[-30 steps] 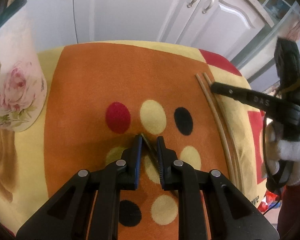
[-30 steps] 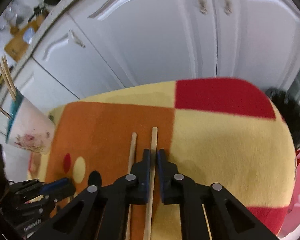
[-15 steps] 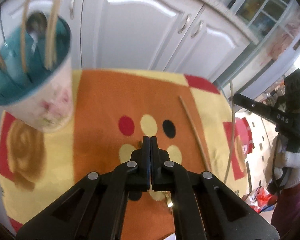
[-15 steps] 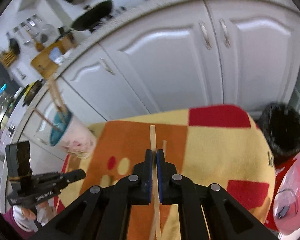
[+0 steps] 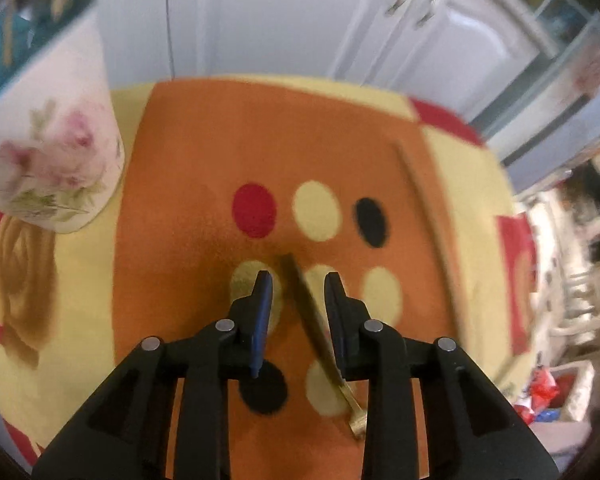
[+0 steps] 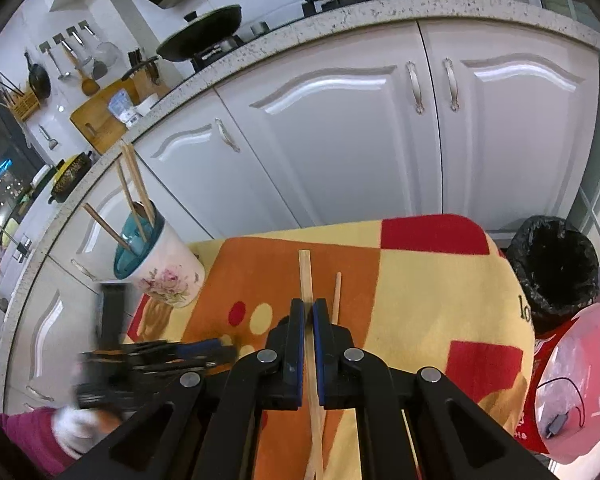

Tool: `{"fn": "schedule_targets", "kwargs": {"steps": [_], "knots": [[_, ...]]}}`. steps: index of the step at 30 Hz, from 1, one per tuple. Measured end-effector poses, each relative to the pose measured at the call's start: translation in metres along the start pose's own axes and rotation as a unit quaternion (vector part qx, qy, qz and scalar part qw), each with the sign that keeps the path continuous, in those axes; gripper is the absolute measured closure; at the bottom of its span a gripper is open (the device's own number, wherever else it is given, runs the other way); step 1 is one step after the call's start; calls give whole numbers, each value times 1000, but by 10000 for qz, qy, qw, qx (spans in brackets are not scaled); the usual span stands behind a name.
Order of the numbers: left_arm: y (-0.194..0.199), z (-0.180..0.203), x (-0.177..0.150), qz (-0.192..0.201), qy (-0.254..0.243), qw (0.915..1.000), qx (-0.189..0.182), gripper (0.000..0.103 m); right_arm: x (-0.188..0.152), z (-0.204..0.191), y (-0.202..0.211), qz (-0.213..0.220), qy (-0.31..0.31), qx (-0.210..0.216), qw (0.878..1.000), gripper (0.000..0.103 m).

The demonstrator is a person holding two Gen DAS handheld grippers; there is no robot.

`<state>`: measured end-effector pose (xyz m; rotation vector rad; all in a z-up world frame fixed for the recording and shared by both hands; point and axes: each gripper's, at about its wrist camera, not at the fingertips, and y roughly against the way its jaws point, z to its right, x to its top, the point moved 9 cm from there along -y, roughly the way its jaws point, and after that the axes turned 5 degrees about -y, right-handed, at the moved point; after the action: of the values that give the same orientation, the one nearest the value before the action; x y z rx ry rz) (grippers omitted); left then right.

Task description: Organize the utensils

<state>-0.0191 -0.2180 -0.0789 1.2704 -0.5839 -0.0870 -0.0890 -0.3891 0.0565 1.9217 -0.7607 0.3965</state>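
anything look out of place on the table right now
Two utensils lie loose on the cloth instead of in the floral holder: a gold utensil lying askew between the open left gripper, and a lone chopstick.

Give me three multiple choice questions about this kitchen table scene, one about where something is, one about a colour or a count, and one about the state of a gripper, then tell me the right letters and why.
1. Where is the floral cup?
A. At the left end of the cloth
B. In the black bin
C. On the counter

2. How many chopsticks still lie loose on the cloth?
A. None
B. One
C. Three

3. What state is the left gripper in?
A. Shut on a chopstick
B. Open, with the gold utensil between its fingers
C. Shut on nothing

Answers:
1. A: in the right wrist view the cup stands on the cloth's left end, in front of the cabinets.
2. B: one loose chopstick lies beside the held chopstick, which the right gripper is clamping.
3. B: the left wrist view shows a wide gap between the fingers, with the gold utensil lying on the cloth in it.
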Motion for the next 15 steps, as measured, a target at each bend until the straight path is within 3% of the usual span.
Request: {"fn": "schedule_targets", "kwargs": {"steps": [2, 3, 4, 8, 11, 15], "knots": [[-1, 3, 6, 200, -110, 9996, 137, 78, 2, -2, 7, 51, 23, 28, 10000, 99], [-3, 6, 5, 153, -226, 9994, 207, 83, 3, -3, 10, 74, 30, 42, 10000, 99], [-1, 10, 6, 219, -444, 9984, 281, 95, 3, -4, 12, 92, 37, 49, 9999, 99], [10, 17, -1, 191, -589, 9978, -235, 97, 5, -15, 20, 181, 119, 138, 9997, 99], [44, 11, 2, 462, -461, 9967, -478, 98, 7, -27, 26, 222, 221, 237, 9992, 99], [95, 2, 7, 925, -480, 9931, -532, 99, 11, -47, 32, 290, 435, 327, 9981, 99]]}}
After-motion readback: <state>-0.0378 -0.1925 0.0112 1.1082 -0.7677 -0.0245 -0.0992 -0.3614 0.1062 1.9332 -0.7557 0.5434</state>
